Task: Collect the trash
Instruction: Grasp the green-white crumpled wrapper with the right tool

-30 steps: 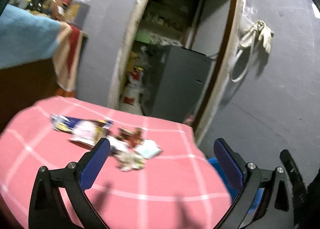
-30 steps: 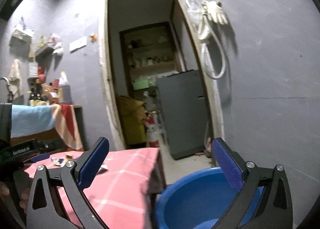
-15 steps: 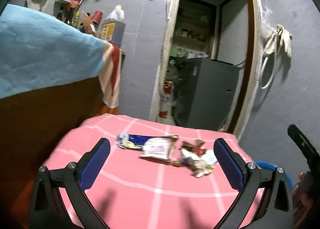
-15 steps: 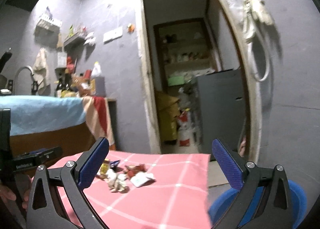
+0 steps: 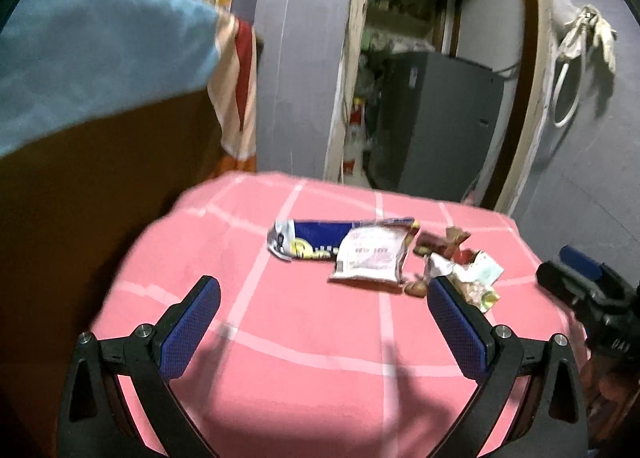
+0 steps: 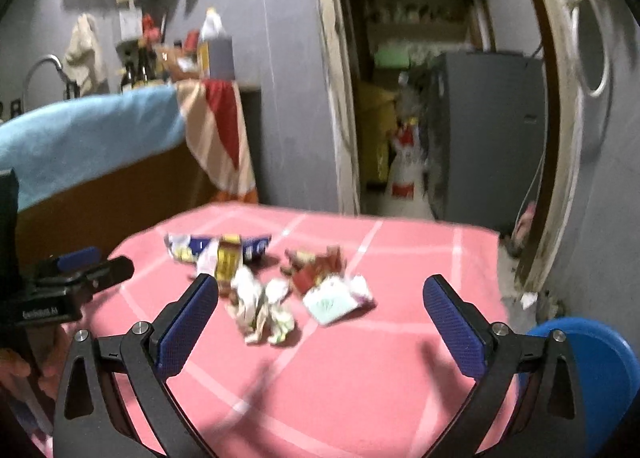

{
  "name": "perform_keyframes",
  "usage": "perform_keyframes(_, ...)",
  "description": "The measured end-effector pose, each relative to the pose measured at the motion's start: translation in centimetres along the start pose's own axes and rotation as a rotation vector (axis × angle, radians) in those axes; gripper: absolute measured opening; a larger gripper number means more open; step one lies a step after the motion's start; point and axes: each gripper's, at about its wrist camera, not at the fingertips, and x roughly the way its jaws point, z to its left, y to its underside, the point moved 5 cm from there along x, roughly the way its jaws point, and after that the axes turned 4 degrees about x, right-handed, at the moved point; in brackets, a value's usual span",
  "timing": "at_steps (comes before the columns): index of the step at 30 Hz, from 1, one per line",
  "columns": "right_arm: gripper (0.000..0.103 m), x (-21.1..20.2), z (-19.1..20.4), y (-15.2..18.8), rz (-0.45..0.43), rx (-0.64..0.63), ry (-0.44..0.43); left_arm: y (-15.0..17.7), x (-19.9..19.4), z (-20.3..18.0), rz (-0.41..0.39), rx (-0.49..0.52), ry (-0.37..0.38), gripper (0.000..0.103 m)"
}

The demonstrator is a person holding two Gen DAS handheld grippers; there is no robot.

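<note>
While both tools hung above the pink checked worktop [image 5: 320,338], neither touched anything. The left hand-held gripper [image 5: 323,310] had its blue-padded fingers [image 5: 192,322] spread wide apart, with bare cloth between them. The right hand-held gripper [image 6: 320,310] was likewise wide apart, holding nothing, and the trash lay beyond and between its fingers in the right wrist view.

The trash sat in a loose cluster near the middle of the worktop. A blue and yellow snack wrapper [image 5: 308,244] lay flat at the cluster's left end, and a white printed packet [image 5: 374,256] overlapped its right end. Just beside the packet were red-brown scraps [image 5: 440,244], and next to those a crumpled pale wrapper [image 5: 476,278], partly hidden by the left tool's right finger. In the right wrist view the same pile was blurred: crumpled white paper [image 6: 264,310] lay nearest the camera, with a pale green-white packet [image 6: 332,300] just to its right.

A blue basin [image 6: 596,374] stood low at the worktop's right edge, partly behind the right tool's finger. Behind the worktop a blue towel [image 5: 92,61] draped over a brown counter, and a grey cabinet [image 5: 444,121] stood inside the open doorway.
</note>
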Motion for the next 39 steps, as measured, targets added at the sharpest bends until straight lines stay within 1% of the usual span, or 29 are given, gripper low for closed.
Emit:
perform_keyframes(2,0.100,0.9,-0.1,0.5,0.054,0.001,-0.005,0.1,0.8,0.2,0.037,-0.010,0.010,0.101)
perform_keyframes(7,0.083,3.1,0.2,1.5,0.178,-0.007,-0.029,0.2,2.4,0.2,0.112,-0.016,0.014,0.101)
perform_keyframes(11,0.081,4.2,1.1,1.9,0.251,-0.058,-0.034,0.2,3.5,0.4,0.160,-0.025,0.024,0.101)
perform_keyframes(14,0.073,5.0,1.8,2.0,0.286,-0.100,-0.035,0.3,3.9,0.2,0.178,-0.021,0.043,0.101)
perform_keyframes(15,0.067,5.3,2.1,2.2,0.301,-0.114,-0.041,0.3,4.0,0.1,0.181,-0.017,0.045,0.101)
perform_keyframes(16,0.060,5.5,2.3,2.3,0.312,-0.119,-0.046,0.3,4.0,0.0,0.182,-0.012,0.049,0.101)
perform_keyframes(17,0.055,5.7,2.3,2.5,0.323,-0.121,-0.052,0.3,4.0,0.0,0.184,-0.009,0.052,0.101)
perform_keyframes(18,0.045,5.8,2.3,2.6,0.330,-0.118,-0.061,0.3,4.1,-0.1,0.185,-0.007,0.056,0.101)
perform_keyframes(19,0.038,5.8,2.3,2.6,0.335,-0.113,-0.071,0.3,4.1,-0.1,0.186,-0.005,0.059,0.101)
perform_keyframes(20,0.034,5.9,2.2,2.6,0.337,-0.108,-0.077,0.3,4.0,-0.2,0.187,-0.002,0.063,0.101)
perform_keyframes(22,0.023,5.8,2.0,2.8,0.339,-0.092,-0.093,0.3,4.0,-0.4,0.188,0.003,0.072,0.101)
perform_keyframes(28,0.015,5.0,1.4,3.1,0.329,-0.068,-0.090,0.4,3.9,-1.8,0.190,0.046,0.111,0.099)
perform_keyframes(31,0.014,4.4,0.5,3.2,0.310,-0.041,-0.081,0.6,4.0,-2.8,0.200,0.073,0.132,0.097)
perform_keyframes(32,0.014,4.2,0.1,3.2,0.302,-0.028,-0.078,0.7,4.0,-3.3,0.206,0.081,0.141,0.095)
perform_keyframes(36,0.014,3.3,-1.3,3.3,0.271,0.026,-0.089,1.0,4.6,-4.8,0.241,0.115,0.176,0.081)
perform_keyframes(37,0.014,3.0,-1.7,3.3,0.263,0.038,-0.091,1.1,4.8,-5.2,0.249,0.127,0.181,0.079)
perform_keyframes(39,0.014,2.6,-2.2,3.4,0.246,0.060,-0.097,1.2,5.2,-5.9,0.261,0.141,0.190,0.070)
